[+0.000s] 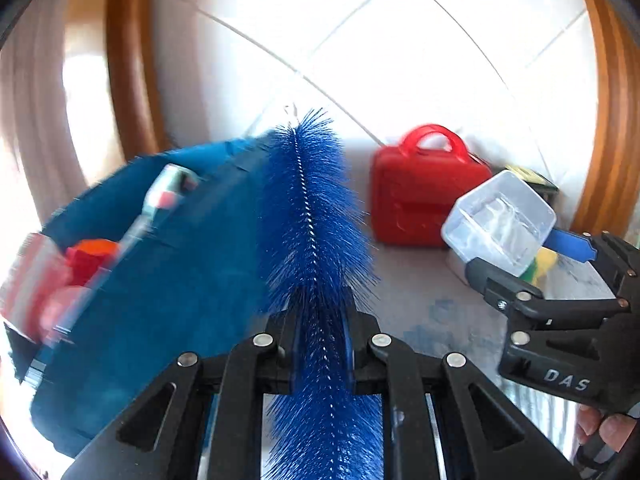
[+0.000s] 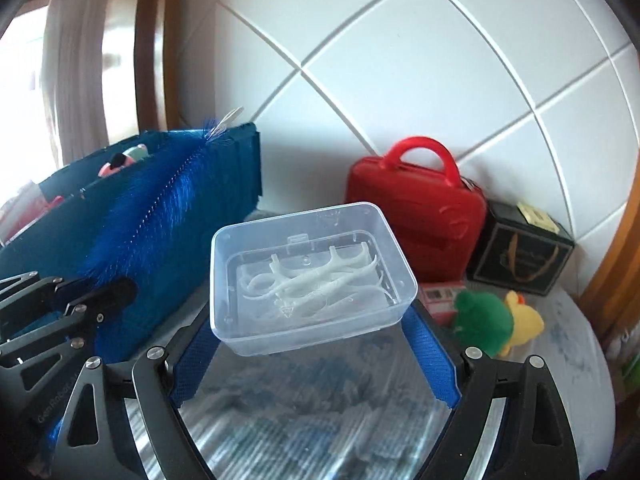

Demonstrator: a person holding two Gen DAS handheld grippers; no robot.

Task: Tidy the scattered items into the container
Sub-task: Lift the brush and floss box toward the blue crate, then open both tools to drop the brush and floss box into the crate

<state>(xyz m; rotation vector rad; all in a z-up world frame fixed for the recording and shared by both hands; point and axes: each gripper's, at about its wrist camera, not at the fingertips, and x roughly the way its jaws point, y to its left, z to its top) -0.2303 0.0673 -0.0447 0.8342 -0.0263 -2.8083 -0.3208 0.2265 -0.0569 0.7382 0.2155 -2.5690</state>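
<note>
Blue bristles fill the left wrist view: the left tongs (image 1: 322,344) are clamped on one long blue wire-cored bottle brush (image 1: 314,216), held up beside the teal fabric organiser container (image 1: 160,272), which already holds several blurred items. In the right wrist view, the right tongs (image 2: 316,344) grip one clear lidded plastic box of white floss picks (image 2: 312,276) above the worktop (image 2: 312,420). Near the worktop's back right corner sit one red plastic carry case (image 2: 416,208), one dark box (image 2: 520,252) and one green-and-yellow plush toy (image 2: 500,320); the task looks partly done.
</note>
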